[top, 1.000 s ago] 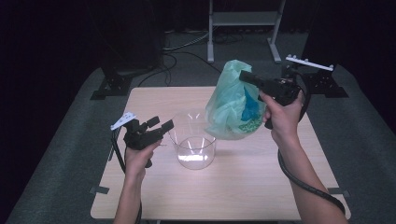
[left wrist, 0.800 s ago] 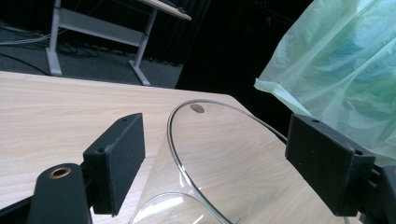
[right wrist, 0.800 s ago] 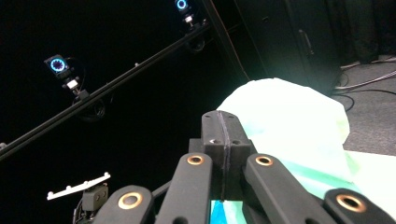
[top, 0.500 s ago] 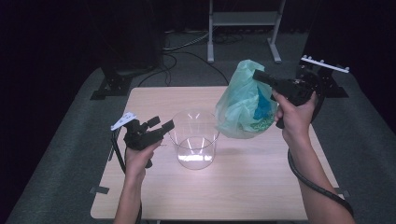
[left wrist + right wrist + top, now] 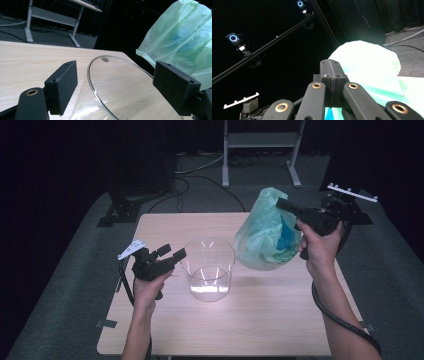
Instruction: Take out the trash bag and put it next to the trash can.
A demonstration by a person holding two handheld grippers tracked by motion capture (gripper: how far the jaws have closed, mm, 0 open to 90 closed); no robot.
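A clear round container [image 5: 207, 270] stands upright on the wooden table [image 5: 260, 320], a little left of centre. My left gripper [image 5: 172, 252] hovers at its left side, open; in the left gripper view the jaws [image 5: 120, 87] stand wide apart and frame the container's rim [image 5: 91, 82] without touching it. My right gripper [image 5: 281, 204] is raised at the right, shut on the top of a pale green plastic bag [image 5: 265, 240] with something blue-green inside. The bag hangs to the right of the container. In the right gripper view the jaws [image 5: 331, 72] meet on the bag [image 5: 367, 65].
A metal desk frame [image 5: 260, 140] stands on the floor behind the table, with cables beside it. A black stand base [image 5: 125, 205] sits off the table's back left corner. Ring-lit cameras [image 5: 233, 38] hang on a rail in the dark.
The right hand has carried the bag to the right and slightly lower, away from above the container. The left gripper has kept still.
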